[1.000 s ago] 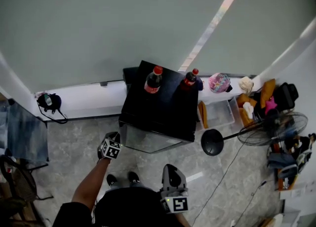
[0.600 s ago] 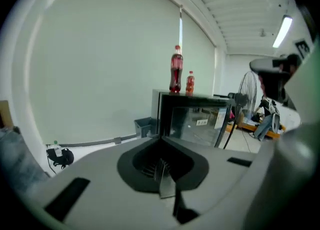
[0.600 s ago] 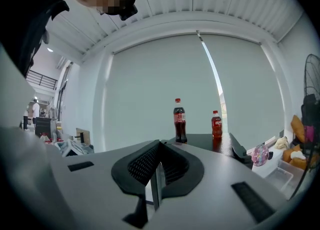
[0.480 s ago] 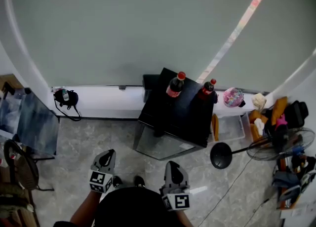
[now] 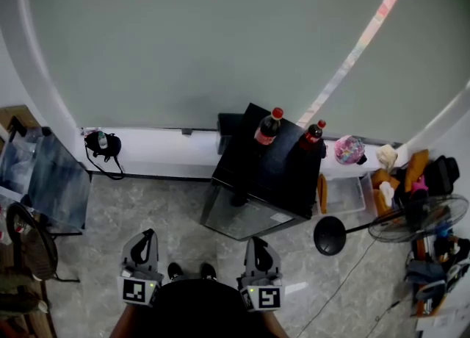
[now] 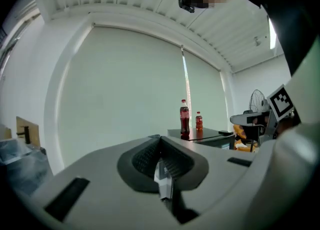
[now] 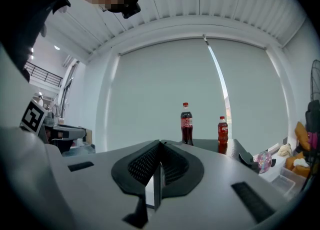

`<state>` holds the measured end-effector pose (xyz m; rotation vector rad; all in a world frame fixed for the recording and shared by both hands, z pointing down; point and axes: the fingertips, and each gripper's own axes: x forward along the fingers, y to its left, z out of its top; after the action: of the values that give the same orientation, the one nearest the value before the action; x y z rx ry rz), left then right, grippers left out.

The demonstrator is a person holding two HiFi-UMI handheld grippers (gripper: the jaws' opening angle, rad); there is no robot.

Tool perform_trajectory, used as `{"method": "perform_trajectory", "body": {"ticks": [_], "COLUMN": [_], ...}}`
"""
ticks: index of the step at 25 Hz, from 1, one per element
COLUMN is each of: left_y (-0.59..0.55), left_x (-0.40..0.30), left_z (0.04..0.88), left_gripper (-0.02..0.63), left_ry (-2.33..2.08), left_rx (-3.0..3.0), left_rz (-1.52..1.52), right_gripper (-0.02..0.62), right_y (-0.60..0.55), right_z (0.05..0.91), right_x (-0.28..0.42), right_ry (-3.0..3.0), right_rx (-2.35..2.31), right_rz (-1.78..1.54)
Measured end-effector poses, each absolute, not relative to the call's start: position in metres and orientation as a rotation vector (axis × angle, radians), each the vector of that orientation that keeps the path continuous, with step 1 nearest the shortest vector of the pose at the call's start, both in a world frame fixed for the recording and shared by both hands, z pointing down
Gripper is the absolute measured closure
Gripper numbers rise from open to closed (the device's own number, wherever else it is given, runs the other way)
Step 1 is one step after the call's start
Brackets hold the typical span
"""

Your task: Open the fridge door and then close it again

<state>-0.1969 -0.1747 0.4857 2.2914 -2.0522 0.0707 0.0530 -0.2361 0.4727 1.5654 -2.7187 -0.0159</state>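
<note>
The small black box-shaped fridge (image 5: 266, 179) stands on the grey marbled floor (image 5: 176, 208), ahead of both sets of fingers and well apart from them.

Nearest, low against the person's dark torso, the left gripper (image 5: 147, 238) and the right gripper (image 5: 258, 244) are held side by side, level, both pointing towards the fridge. The left fingers (image 6: 145, 156) are pressed together with nothing between them. The right fingers (image 7: 144, 162) are likewise closed and empty.

Beyond the fingertips, the fridge's greyish, reflective front door (image 5: 241, 217) sits flush with the cabinet, shut. Its glossy black top carries a tall red-capped cola bottle (image 5: 267, 128) and a shorter red-capped cola bottle (image 5: 312, 135), both upright near the back edge. The fridge backs onto a low white ledge (image 5: 158, 154) below a pale grey-green wall (image 5: 205, 42).
</note>
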Motion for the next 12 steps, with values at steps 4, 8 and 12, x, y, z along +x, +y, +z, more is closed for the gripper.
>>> {"method": "perform_trajectory", "body": {"ticks": [4, 8, 12], "left_y": [-0.1789, -0.1800, -0.1808], "left_x": [-0.1990, -0.1958, -0.1935], "left_z": [0.4820, 0.4803, 0.4794], "left_gripper": [0.598, 0.598, 0.598], "left_ry": [-2.050, -2.036, -2.024], "left_rx": [2.290, 2.314, 2.312], "left_rz": [0.042, 0.041, 0.043], "right_gripper": [0.588, 0.586, 0.588], "right_y": [-0.2349, -0.2323, -0.2303], "right_z": [0.4672, 0.4679, 0.4675], "right_x": [0.0497, 0.0508, 0.0532], "right_ry": [-2.734, -2.726, -2.722], "right_rx": [1.581, 1.585, 1.600], "right_rz": [-0.017, -0.028, -0.008]}}
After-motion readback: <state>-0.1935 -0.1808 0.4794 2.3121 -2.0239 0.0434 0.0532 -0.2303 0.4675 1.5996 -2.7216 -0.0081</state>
